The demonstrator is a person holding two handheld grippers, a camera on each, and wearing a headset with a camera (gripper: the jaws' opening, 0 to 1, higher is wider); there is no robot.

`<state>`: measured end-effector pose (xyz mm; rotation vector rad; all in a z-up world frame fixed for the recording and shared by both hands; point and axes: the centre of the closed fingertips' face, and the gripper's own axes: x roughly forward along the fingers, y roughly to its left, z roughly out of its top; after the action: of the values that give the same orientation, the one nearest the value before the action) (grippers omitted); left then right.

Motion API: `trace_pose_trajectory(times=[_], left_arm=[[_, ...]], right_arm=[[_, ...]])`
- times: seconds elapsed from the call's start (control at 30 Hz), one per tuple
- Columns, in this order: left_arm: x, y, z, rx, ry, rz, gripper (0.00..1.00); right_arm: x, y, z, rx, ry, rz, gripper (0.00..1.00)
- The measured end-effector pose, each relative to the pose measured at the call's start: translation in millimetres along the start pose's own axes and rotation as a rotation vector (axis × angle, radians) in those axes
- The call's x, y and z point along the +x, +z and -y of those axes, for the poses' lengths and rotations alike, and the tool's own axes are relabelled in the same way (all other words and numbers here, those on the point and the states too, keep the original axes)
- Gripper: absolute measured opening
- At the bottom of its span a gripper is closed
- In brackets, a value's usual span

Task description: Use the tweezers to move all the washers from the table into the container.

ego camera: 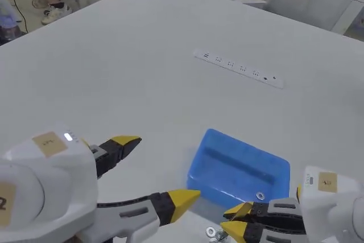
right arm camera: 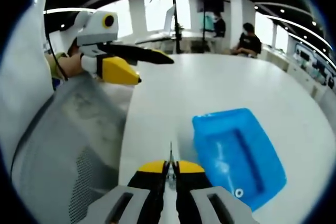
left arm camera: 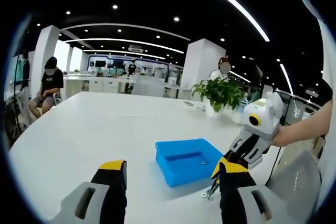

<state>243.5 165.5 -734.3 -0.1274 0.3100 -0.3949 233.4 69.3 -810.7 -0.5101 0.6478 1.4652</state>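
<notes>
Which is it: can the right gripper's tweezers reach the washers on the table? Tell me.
Probably yes: the right gripper, shut on the tweezers, sits close beside the washers, nothing between them; the container lies aside.

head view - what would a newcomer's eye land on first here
The bright blue container stands out first, at the lower right of the white table, with one washer inside at its near edge. Next come the yellow-tipped grippers. The left gripper is wide open at lower left, and the right gripper is shut on thin tweezers, beside a loose washer on the table.
</notes>
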Motion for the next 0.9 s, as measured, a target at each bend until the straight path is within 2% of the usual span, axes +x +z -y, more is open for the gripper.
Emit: trace_pose_trajectory(times=[0.13,0.3,0.67,0.9], left_arm=[[-0.3,-0.1,-0.2,0.002,0.0,0.0,0.72],[-0.4,0.2,0.8,0.004,0.001,-0.001,0.72],[-0.4,1.1,2.2,0.005,-0.01,0.004,0.71],[-0.1,0.1,3.2,0.006,-0.018,-0.001,0.71]], right_arm=[[-0.9,-0.6,0.0,-0.023,-0.012,-0.003,0.03],[-5.0,-0.9,0.7,-0.007,-0.033,0.003,0.03],[-28.5,21.1,0.9,0.063,-0.078,0.101,0.03],[-50.1,38.7,10.7,0.136,-0.129,0.189,0.03]])
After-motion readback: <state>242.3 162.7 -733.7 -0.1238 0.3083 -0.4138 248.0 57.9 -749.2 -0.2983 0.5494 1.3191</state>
